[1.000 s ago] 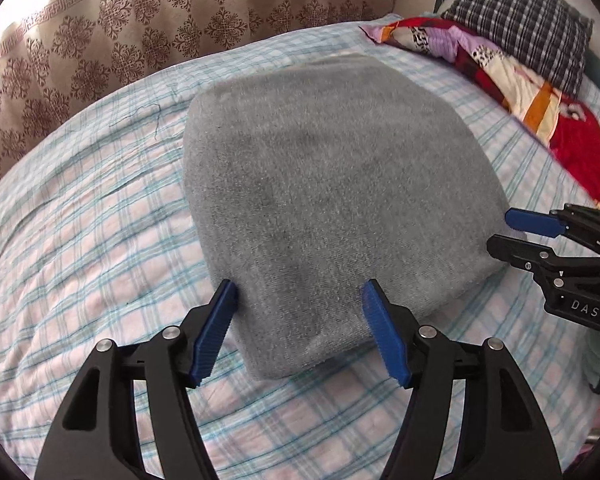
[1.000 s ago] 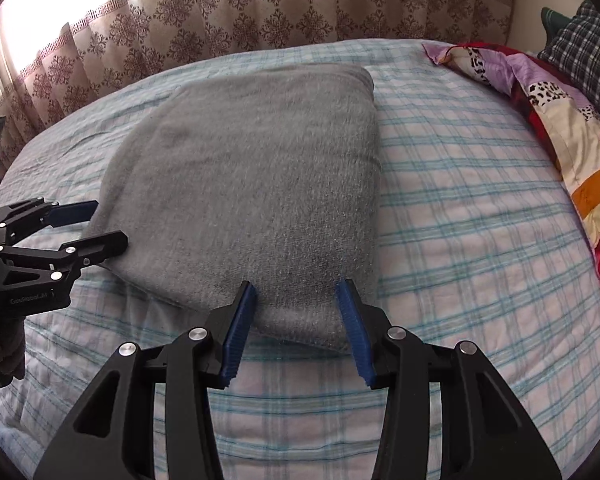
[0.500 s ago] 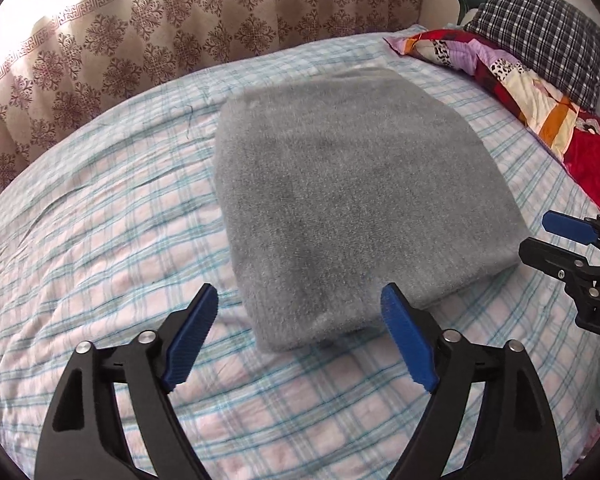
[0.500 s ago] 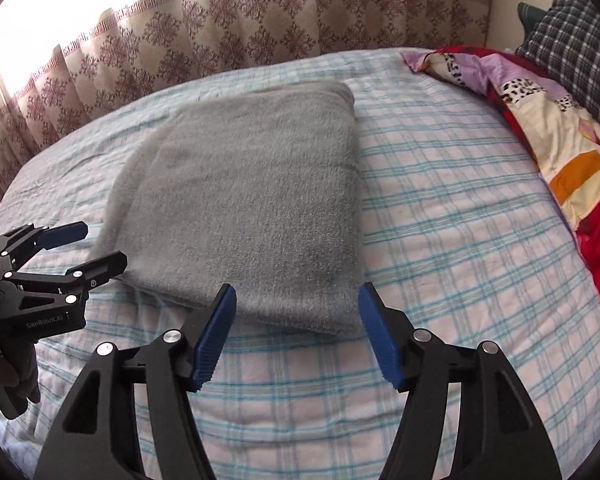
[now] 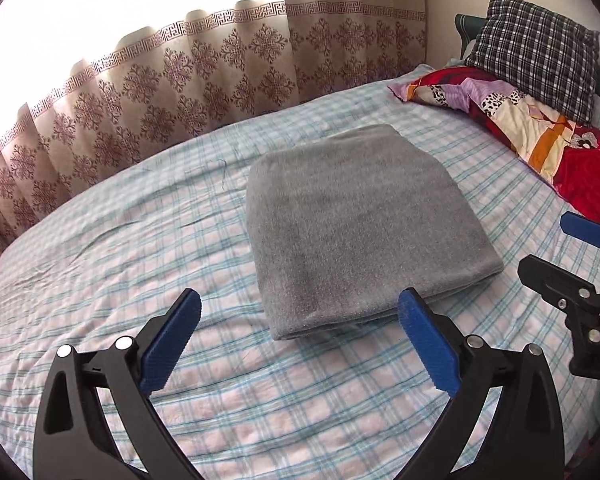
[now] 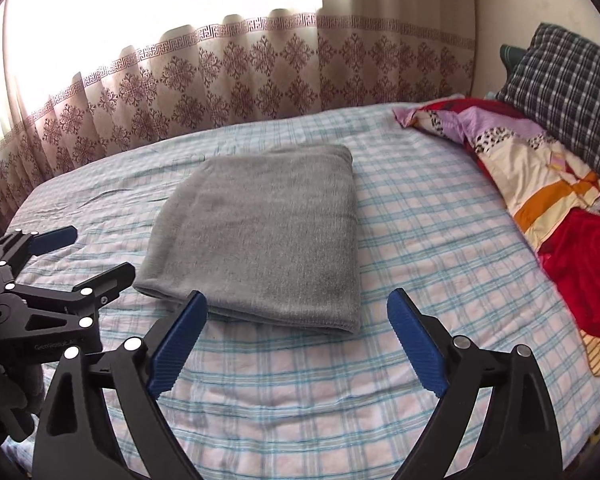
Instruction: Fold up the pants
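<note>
Pants [image 5: 360,224] lie folded mid-bed [image 5: 100,280], apart from your left gripper [image 5: 300,344] and right gripper [image 6: 296,340], both with fingers spread wide and holding nothing, so the fold looks finished.

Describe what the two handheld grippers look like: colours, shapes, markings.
Both look alike. The left gripper and right gripper each have two black, angular plastic arms with triangular cut-outs and silver rivets at the joints. Ribbed blue pads line the fingers. Small white lettering marks the body of each, too small to read. A dark glove shows behind the left one. No cables are visible.
</note>
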